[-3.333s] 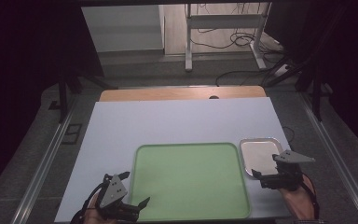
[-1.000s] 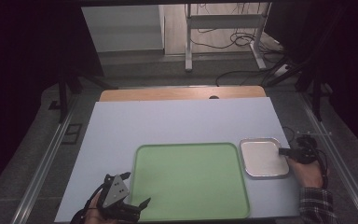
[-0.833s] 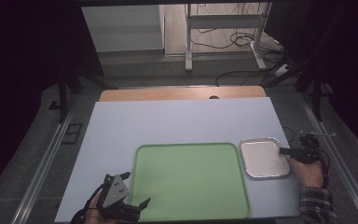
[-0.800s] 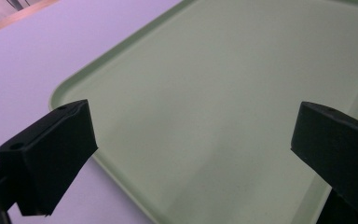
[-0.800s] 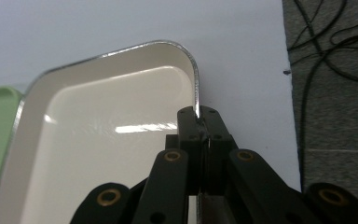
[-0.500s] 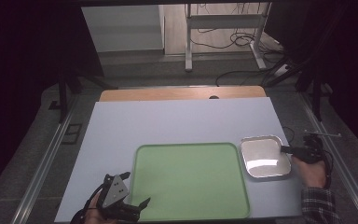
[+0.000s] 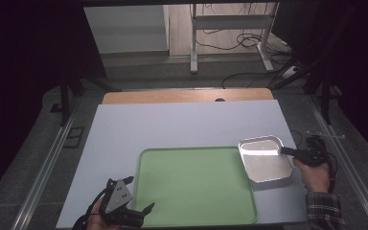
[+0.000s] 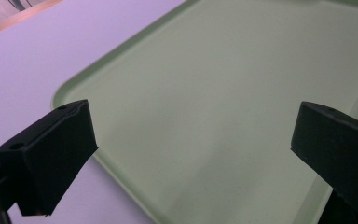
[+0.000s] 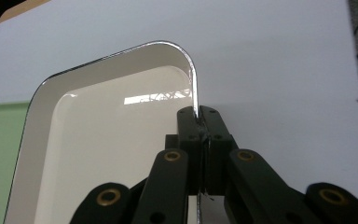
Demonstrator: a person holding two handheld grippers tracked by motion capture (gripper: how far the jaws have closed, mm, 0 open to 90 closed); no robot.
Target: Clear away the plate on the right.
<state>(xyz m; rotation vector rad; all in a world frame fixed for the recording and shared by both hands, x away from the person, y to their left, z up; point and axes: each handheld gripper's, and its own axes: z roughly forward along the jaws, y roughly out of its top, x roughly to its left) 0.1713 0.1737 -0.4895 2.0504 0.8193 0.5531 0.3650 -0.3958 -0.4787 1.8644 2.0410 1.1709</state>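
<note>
Our right gripper (image 9: 199,122), now clamped on the metal tray (image 7: 264,160) rim, tilts it onto the green tray (image 7: 196,184); left gripper (image 7: 139,211) idles apart.

A pale lavender table (image 7: 182,124) carries a green tray (image 7: 194,184) and, apparently overlapping it, a metal pan (image 7: 264,160).

The metal tray (image 7: 264,161) overlaps the right edge of the large tray (image 7: 194,184) on the table (image 7: 182,124).

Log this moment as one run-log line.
right gripper: shut on small metal tray rim | left gripper: open over green plastic tray | table: white
</note>
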